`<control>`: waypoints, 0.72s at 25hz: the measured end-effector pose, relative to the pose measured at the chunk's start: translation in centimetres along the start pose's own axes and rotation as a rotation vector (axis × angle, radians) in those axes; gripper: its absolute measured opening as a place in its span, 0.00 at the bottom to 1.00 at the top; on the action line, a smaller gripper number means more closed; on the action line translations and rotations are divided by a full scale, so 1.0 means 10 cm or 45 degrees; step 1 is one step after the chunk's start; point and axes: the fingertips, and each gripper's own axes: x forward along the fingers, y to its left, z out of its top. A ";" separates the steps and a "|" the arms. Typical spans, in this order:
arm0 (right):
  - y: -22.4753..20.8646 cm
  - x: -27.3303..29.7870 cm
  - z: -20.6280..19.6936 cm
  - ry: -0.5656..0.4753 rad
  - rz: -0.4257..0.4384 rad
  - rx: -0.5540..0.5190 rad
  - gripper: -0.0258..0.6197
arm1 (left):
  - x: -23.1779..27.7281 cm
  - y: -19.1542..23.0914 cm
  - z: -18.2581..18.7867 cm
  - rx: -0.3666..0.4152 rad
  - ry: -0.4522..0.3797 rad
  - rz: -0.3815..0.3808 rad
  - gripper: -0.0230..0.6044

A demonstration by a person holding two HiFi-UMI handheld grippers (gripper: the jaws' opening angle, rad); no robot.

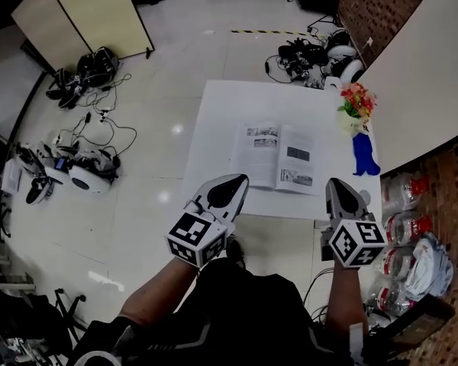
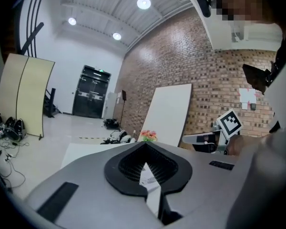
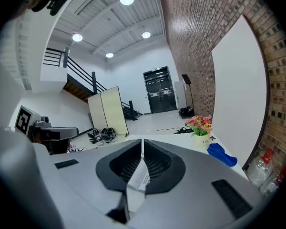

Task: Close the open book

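The book [image 1: 278, 157] lies open and flat on the white table [image 1: 214, 117], its spine running near to far. Both grippers are clenched on nothing at the table's near edge. The left gripper [image 1: 240, 178] is at the book's near-left corner, and the right gripper [image 1: 332, 183] is just right of its near-right corner. Each of the 2 outer page edges lies just ahead of 1 gripper, and the left gripper looks slightly nearer.

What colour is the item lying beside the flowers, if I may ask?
The item is blue; right gripper view shows it best.
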 end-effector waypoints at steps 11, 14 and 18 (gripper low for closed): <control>-0.54 1.03 0.02 0.140 -0.034 0.030 0.05 | 1.17 0.62 -0.16 -0.139 0.127 -0.067 0.03; -0.75 1.32 -0.27 0.261 0.007 0.059 0.12 | 1.58 0.71 -0.29 -0.183 0.188 -0.019 0.03; -1.14 1.63 -0.85 0.457 0.017 0.149 0.24 | 2.02 0.73 -0.64 -0.157 0.346 -0.003 0.03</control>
